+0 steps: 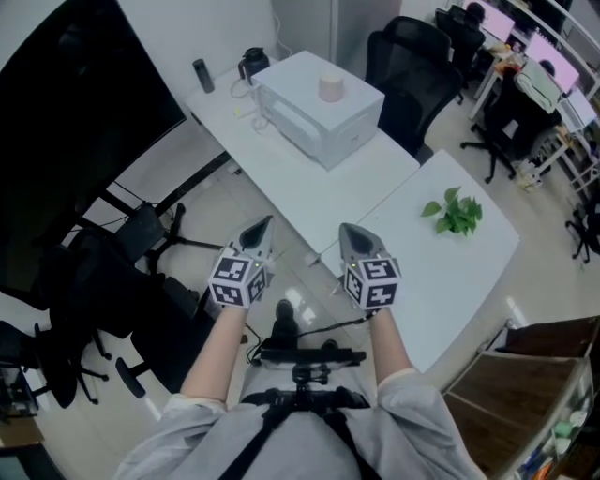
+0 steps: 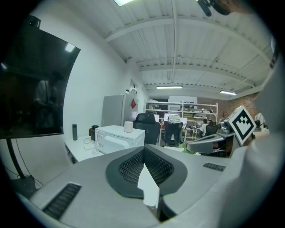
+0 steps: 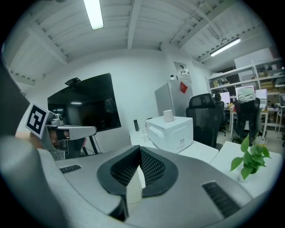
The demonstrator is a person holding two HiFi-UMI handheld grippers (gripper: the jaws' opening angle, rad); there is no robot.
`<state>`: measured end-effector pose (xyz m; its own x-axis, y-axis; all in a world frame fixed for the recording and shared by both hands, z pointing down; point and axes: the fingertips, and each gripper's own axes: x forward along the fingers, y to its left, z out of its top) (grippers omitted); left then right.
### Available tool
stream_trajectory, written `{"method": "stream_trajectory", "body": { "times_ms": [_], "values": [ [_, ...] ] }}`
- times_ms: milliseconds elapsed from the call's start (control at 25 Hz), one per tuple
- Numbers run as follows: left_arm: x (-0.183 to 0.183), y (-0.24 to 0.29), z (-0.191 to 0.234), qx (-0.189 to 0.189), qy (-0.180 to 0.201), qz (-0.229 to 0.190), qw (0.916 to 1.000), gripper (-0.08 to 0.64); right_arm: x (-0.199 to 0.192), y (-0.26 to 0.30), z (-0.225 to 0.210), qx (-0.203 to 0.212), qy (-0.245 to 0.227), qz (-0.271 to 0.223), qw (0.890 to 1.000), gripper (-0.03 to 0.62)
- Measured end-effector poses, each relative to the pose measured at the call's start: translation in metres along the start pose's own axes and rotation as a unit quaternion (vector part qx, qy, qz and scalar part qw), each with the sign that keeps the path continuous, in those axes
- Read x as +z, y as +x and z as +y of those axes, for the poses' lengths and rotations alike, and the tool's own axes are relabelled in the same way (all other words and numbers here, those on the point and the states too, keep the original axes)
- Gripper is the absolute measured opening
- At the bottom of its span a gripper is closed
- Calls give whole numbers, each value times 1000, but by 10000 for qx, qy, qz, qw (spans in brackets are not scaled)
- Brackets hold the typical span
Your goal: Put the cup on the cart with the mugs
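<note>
Cup (image 1: pixel 330 88) tops the microwave (image 1: pixel 319 117); left gripper (image 1: pixel 262 228) and right gripper (image 1: pixel 351 231) jaws closed, empty; gripper views alone show ceiling lamps (image 3: pixel 93 13).

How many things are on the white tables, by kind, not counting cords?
Microwave: 1
Cup, on top of the microwave: 1
Dark bottle: 1
Dark jug: 1
Green plant: 1
Total: 5

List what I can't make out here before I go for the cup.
- cart with mugs: not identifiable in any view; the shelving unit at the head view's lower right is cut by the edge, its contents too small.
- cup on the microwave: too small in every view to tell handle or contents.
</note>
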<state>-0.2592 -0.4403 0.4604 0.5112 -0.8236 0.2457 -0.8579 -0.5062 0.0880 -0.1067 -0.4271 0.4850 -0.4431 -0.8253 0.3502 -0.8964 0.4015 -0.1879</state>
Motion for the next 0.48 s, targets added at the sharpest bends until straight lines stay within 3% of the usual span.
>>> {"method": "stream_trajectory", "body": {
  "times_ms": [480],
  "values": [
    [41, 83, 85, -771, 257, -46, 9967, 3, 84, 124, -11, -633, -232, -458, 9967, 9]
  ]
}}
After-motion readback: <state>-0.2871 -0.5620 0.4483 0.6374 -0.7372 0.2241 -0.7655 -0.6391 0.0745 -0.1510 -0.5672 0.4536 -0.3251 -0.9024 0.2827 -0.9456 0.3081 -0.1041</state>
